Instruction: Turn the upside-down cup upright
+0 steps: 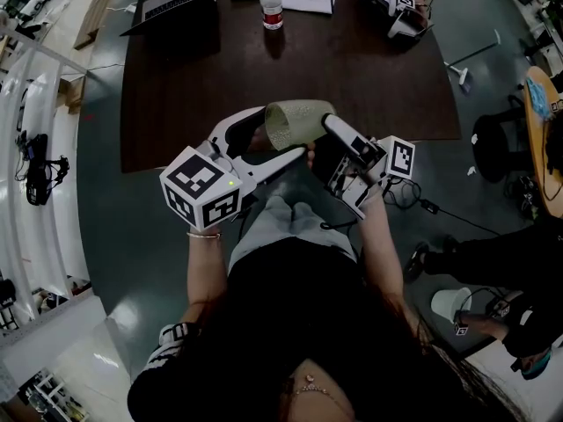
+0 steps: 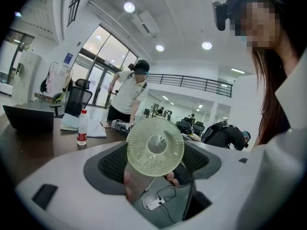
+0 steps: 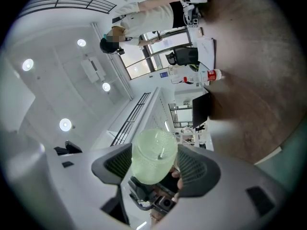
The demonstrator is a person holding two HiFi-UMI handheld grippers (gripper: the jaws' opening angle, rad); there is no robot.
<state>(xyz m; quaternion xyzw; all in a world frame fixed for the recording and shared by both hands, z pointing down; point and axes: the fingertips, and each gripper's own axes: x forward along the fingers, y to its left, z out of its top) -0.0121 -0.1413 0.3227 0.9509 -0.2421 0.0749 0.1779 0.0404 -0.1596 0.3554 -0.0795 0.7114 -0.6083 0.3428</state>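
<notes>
Two grippers, one cup: we hold the pale green cup [image 1: 299,123] on its side in the air above the lap, by the near edge of the table [image 1: 378,86]. The left gripper [image 1: 283,132] and right gripper [image 1: 324,123] each press both jaws against it, the cup filling the gap. Farther off stand one bottle [image 1: 272,5] and one laptop [image 1: 176,3].

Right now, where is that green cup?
Head view, centre: the green cup lies sideways in the air, clamped between the jaws of the left gripper and the right gripper, over the near edge of the dark table.
</notes>
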